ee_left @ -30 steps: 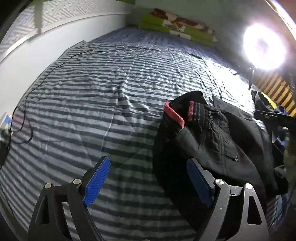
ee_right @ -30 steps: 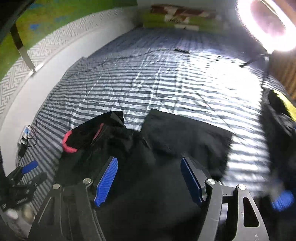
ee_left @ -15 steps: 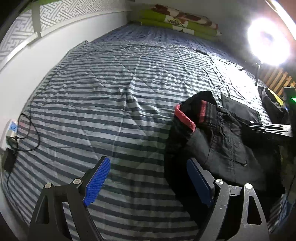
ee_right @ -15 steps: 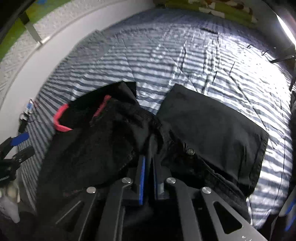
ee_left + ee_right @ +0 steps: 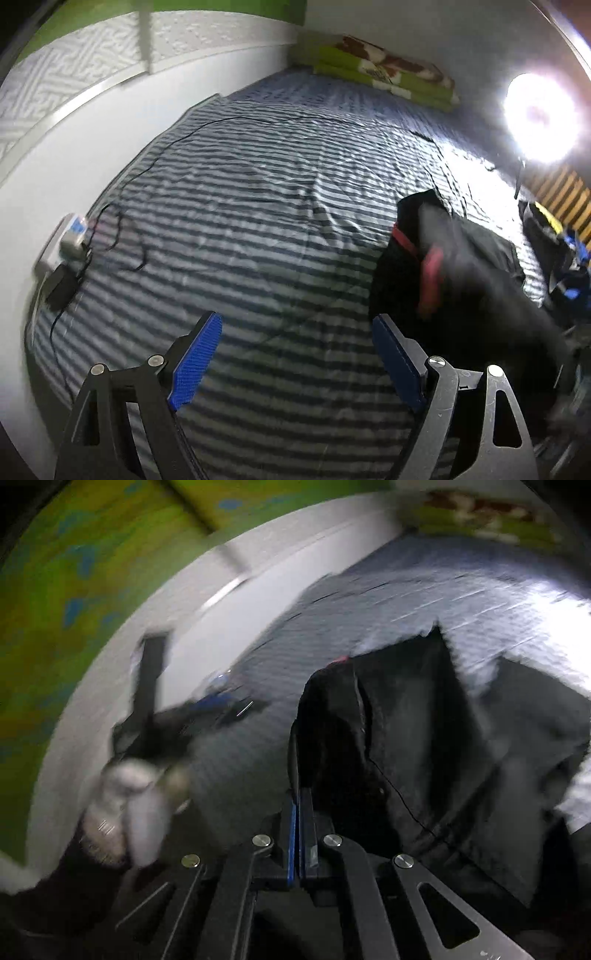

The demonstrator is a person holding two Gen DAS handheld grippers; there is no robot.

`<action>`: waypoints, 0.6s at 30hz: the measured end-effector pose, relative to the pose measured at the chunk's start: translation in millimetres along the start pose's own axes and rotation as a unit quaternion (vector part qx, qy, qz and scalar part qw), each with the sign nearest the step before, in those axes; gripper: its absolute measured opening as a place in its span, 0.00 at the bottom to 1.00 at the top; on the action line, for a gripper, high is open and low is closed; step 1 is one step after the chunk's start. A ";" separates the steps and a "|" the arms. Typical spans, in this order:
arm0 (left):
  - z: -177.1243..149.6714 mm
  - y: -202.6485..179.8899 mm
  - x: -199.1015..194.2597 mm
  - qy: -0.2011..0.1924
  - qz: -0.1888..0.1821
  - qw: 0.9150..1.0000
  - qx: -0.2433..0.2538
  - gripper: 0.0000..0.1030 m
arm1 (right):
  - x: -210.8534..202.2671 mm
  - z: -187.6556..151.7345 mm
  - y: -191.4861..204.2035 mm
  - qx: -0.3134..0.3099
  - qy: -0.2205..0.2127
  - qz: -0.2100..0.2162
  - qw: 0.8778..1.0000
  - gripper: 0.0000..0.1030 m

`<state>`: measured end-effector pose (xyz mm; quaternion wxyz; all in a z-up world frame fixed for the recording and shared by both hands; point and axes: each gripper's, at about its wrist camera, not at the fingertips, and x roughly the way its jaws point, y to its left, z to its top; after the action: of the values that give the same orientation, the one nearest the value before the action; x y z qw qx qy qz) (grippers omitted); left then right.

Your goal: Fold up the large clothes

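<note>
A black garment with a red inner band (image 5: 461,266) lies at the right of the striped bedspread (image 5: 258,206), partly lifted and blurred. My left gripper (image 5: 295,354) is open above bare bedspread, to the left of the garment, holding nothing. In the right wrist view my right gripper (image 5: 297,812) is shut, its blue pads pressed together on an edge of the black garment (image 5: 406,731), which hangs up off the bed from the fingers. The other gripper and a gloved hand (image 5: 133,794) appear blurred at the left.
A white wall runs along the bed's left side, with a power strip and charger (image 5: 68,251) and a black cable (image 5: 155,162) on the bedspread. Green pillows (image 5: 388,81) lie at the far end. A bright lamp (image 5: 539,118) and dark clothes (image 5: 546,236) stand at the right.
My right gripper closed on the black garment and has lifted and swung it, blurring the view. My left gripper stayed open and shifted left, away from the garment.
</note>
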<state>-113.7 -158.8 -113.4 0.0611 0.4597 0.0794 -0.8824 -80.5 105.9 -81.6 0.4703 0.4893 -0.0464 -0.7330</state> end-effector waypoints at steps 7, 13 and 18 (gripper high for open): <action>-39.1 38.3 -28.6 0.012 0.013 1.000 -0.022 0.84 | 86.0 -72.7 73.8 -0.074 0.129 0.023 0.989 0.07; -86.0 50.4 -22.1 0.056 -0.003 0.998 -0.034 0.84 | 28.7 -58.4 75.8 -0.093 0.086 0.041 0.991 0.36; -127.4 30.8 -0.8 0.097 -0.044 0.994 -0.025 0.86 | -39.2 3.7 32.3 -0.071 -0.021 -0.013 0.997 0.55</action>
<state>-5.6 -164.0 -187.3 0.0252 0.5375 0.1270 -0.8333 -59.5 115.3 -36.2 0.4935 0.4400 0.0025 -0.7503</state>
